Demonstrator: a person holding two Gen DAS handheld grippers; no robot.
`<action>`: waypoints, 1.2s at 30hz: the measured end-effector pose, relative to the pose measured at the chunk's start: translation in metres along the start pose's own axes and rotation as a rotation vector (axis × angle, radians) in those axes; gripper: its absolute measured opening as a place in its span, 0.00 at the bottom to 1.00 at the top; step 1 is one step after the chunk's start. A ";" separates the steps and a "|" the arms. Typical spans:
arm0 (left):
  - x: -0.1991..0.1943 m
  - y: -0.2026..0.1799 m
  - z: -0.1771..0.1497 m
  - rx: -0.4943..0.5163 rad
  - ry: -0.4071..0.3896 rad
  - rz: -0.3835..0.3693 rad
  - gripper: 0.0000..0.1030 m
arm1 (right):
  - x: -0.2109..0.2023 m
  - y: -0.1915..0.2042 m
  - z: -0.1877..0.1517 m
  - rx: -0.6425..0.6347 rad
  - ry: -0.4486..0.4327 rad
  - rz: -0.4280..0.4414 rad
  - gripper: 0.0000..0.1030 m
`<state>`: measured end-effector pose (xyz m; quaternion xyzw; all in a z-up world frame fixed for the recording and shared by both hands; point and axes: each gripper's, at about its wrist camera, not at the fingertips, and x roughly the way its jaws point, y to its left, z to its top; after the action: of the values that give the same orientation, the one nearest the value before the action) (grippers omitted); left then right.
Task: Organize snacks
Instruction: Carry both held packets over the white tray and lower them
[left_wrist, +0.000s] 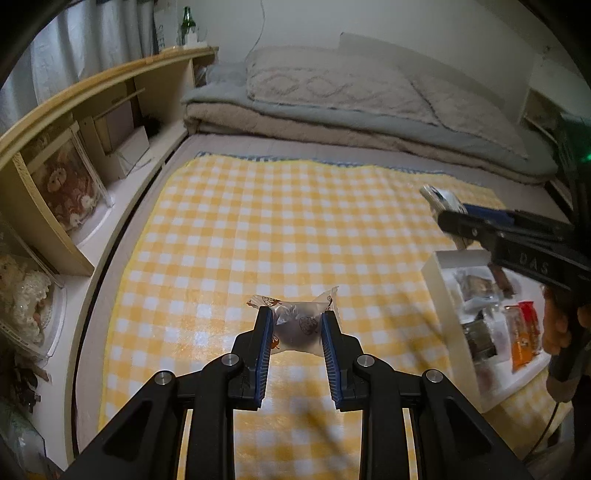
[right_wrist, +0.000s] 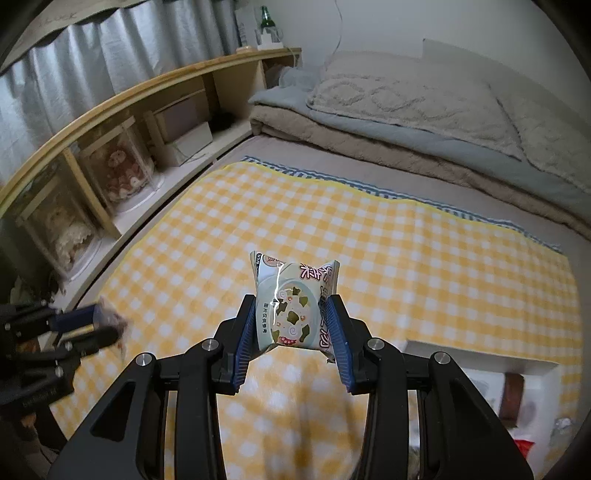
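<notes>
My left gripper (left_wrist: 297, 321) is shut on a small clear-wrapped dark snack (left_wrist: 295, 325), held in the air above the yellow checked cloth (left_wrist: 258, 221). My right gripper (right_wrist: 293, 314) is shut on a pale green soup packet (right_wrist: 291, 302) with printed characters, also lifted above the cloth. In the left wrist view the right gripper (left_wrist: 448, 208) comes in from the right with its packet (left_wrist: 441, 197), above the white box (left_wrist: 439, 280). The right wrist view catches the left gripper (right_wrist: 107, 317) at the left edge, blurred.
The white box holds several wrapped snacks, among them an orange packet (left_wrist: 522, 339); its corner also shows in the right wrist view (right_wrist: 480, 363). Folded blankets and pillows (left_wrist: 332, 92) lie at the bed's far end. A wooden shelf (left_wrist: 92, 122) with boxed dolls runs along the left.
</notes>
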<state>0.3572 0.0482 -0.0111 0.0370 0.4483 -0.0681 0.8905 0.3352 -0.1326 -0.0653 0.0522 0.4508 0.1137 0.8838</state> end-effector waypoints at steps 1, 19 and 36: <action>-0.006 -0.001 -0.002 0.002 -0.008 0.001 0.25 | -0.005 0.000 -0.002 0.000 -0.003 -0.004 0.38; -0.107 -0.052 -0.024 0.032 -0.164 -0.145 0.25 | -0.131 -0.034 -0.050 0.071 -0.105 -0.061 0.38; -0.096 -0.135 -0.036 0.178 -0.089 -0.336 0.25 | -0.190 -0.109 -0.132 0.227 -0.075 -0.171 0.38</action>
<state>0.2510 -0.0726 0.0443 0.0370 0.4008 -0.2565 0.8787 0.1371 -0.2861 -0.0154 0.1176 0.4304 -0.0159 0.8948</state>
